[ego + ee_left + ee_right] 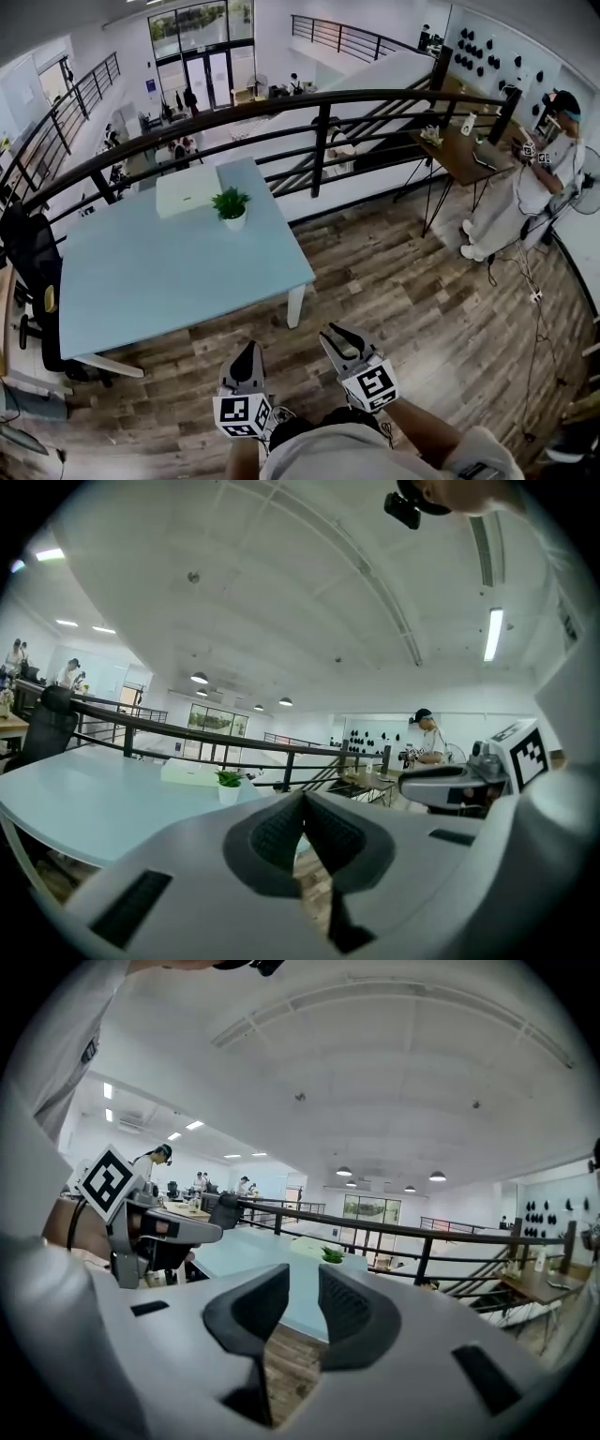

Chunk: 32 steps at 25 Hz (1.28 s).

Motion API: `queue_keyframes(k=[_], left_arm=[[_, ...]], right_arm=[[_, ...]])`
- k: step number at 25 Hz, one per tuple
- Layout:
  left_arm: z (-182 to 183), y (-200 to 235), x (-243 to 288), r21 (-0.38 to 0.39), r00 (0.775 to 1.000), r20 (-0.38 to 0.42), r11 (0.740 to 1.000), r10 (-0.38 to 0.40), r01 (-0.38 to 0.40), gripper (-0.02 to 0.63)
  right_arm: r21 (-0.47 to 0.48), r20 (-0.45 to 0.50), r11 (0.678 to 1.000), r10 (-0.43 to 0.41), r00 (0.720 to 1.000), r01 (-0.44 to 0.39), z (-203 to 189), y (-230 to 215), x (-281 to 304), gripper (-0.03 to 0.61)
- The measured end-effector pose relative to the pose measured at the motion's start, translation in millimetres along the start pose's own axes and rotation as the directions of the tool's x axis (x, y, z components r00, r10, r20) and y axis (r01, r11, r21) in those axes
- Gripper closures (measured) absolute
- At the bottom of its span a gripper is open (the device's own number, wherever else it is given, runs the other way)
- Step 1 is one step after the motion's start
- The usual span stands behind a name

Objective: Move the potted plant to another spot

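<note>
Blue table bears one potted plant; left tool closed, right tool narrowly parted.

You had no words, numbers or brand names to read here. The left marker cube on your left gripper and the right marker cube on your right gripper showed only black and white square patterns, not letters. A small blue sign on the far wall was too tiny to read.

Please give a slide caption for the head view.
Left gripper and right gripper, both empty, over wood floor; potted plant on blue table ahead.
</note>
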<state>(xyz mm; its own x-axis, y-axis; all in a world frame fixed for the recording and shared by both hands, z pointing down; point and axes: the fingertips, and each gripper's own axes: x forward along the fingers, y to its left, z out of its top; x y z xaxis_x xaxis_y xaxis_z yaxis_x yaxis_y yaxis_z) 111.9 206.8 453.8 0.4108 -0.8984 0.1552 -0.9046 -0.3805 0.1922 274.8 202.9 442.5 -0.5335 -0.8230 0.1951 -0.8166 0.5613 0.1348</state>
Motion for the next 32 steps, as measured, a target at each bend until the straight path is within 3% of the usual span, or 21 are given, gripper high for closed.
queue_keyframes(k=[4, 9, 15, 23, 32], left_arm=[[-7.9, 23.1, 5.6, -0.031, 1.000, -0.014, 1.000, -0.005, 0.004, 0.601], [-20.7, 37.7, 27.3, -0.053, 0.998, -0.055, 0.999, -0.016, 0.013, 0.601], [-3.0, 79.6, 75.5, -0.012, 0.997, -0.074, 1.000, 0.020, -0.021, 0.601], [53.1, 113.5, 162.6, 0.044, 0.996, -0.049, 0.996, 0.076, -0.074, 0.601], [35.3, 137.8, 222.0, -0.002, 0.981, -0.128, 0.989, 0.147, -0.148, 0.601]], right_arm=[[-0.022, -0.053, 0.999, 0.026, 0.998, -0.027, -2.2, 12.7, 19.7, 0.443], [0.006, -0.049, 1.000, 0.003, 0.999, -0.003, -11.5, -2.7, 54.3, 0.419], [0.055, -0.016, 0.998, 0.022, 1.000, -0.021, -7.2, -32.0, 124.7, 0.394], [0.051, 0.090, 0.996, 0.073, 0.993, -0.078, 32.1, -105.5, 205.6, 0.374], [0.086, 0.096, 0.983, 0.151, 0.984, -0.159, 14.5, -132.0, 260.3, 0.340]])
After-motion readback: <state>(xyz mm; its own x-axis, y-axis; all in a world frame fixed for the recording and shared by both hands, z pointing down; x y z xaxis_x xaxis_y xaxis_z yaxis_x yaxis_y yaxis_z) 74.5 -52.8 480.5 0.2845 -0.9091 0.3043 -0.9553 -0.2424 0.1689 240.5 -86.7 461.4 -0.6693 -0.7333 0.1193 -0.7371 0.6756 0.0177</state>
